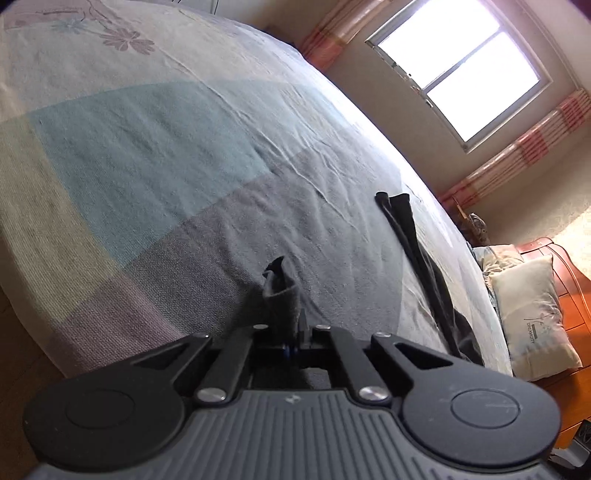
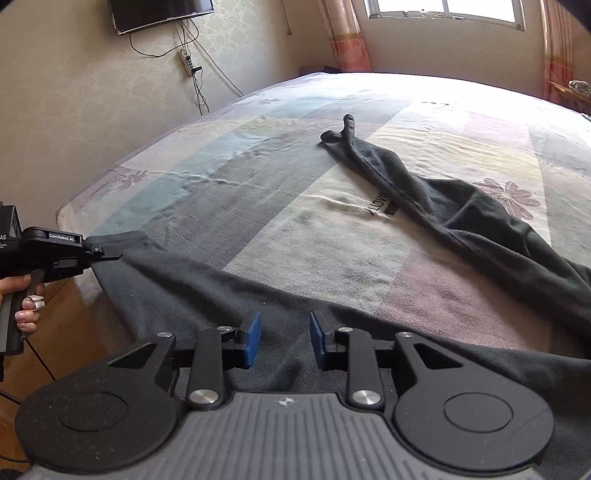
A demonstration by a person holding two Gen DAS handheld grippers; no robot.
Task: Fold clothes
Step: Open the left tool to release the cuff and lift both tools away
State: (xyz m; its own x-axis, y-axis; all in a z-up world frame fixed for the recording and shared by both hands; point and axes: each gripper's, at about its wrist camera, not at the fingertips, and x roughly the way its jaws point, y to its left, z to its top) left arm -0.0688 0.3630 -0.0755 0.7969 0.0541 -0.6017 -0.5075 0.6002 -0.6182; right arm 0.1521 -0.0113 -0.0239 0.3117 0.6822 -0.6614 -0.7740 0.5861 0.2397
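Dark grey trousers (image 2: 461, 214) lie spread on a patchwork bed sheet (image 2: 332, 229), one leg running to the far middle, the other (image 2: 207, 280) stretching left along the near edge. In the right wrist view my left gripper (image 2: 107, 253) is at the bed's left corner, shut on the end of that near leg. In the left wrist view the jaws of the left gripper (image 1: 295, 332) are together and a fold of the dark cloth (image 1: 280, 291) sticks up from them. My right gripper (image 2: 285, 339) hovers open over the trousers near the front edge; its blue pads (image 2: 252, 339) stand apart and do not press the cloth.
A white pillow (image 1: 532, 306) lies against a wooden headboard (image 1: 569, 280) at the bed's far end. The window (image 1: 461, 62) has striped curtains. A wall screen (image 2: 162, 14) with hanging cables is at upper left. A person's hand (image 2: 26, 302) holds the left gripper's handle over the wood floor (image 2: 74, 314).
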